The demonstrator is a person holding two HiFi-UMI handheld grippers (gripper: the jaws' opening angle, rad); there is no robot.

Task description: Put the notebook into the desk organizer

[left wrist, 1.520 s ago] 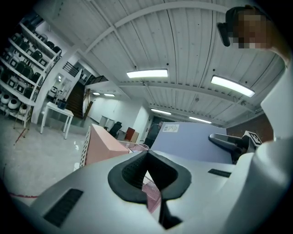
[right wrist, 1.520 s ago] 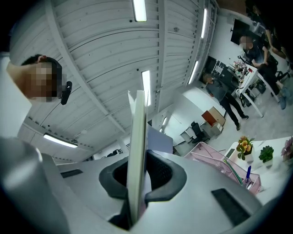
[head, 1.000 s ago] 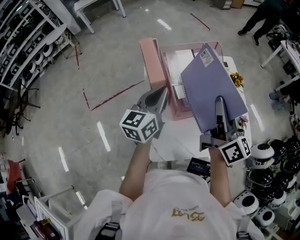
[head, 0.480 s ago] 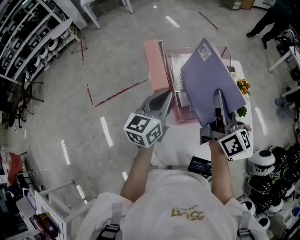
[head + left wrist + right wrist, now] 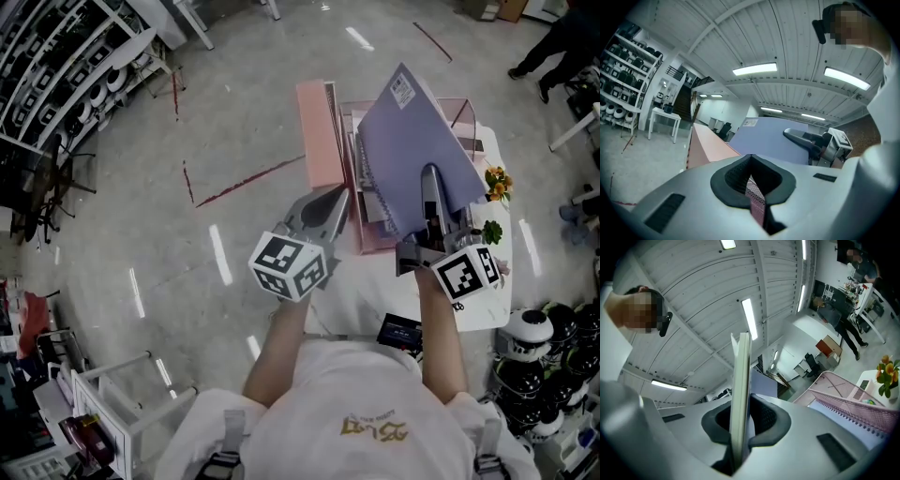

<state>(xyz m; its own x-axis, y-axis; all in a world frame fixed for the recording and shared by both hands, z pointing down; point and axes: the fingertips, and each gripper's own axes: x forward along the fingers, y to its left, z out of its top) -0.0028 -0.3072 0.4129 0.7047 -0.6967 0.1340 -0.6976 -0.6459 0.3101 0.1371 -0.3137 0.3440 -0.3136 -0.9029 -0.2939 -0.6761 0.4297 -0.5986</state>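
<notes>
My right gripper (image 5: pixel 430 187) is shut on the lower edge of a purple notebook (image 5: pixel 412 141), which it holds tilted above the pink mesh desk organizer (image 5: pixel 466 105) on the white table. In the right gripper view the notebook (image 5: pixel 741 380) stands edge-on between the closed jaws of this gripper (image 5: pixel 740 420). My left gripper (image 5: pixel 330 201) is shut at the organizer's left wall. A strip of pink mesh (image 5: pixel 754 197) is pinched in the left gripper (image 5: pixel 752 185). The left gripper view also shows the notebook (image 5: pixel 768 138) and the right gripper (image 5: pixel 806 140).
A pink box (image 5: pixel 319 131) lies left of the organizer, and a spiral-bound pad (image 5: pixel 370 192) sits inside it. Small flowers (image 5: pixel 497 180) and a black device (image 5: pixel 398 330) are on the table (image 5: pixel 483 305). Helmets (image 5: pixel 544 328) crowd the right; shelves (image 5: pixel 66 75) stand upper left.
The right gripper has carried the notebook a little left and farther over the organizer. The left gripper keeps its place at the organizer's left wall.
</notes>
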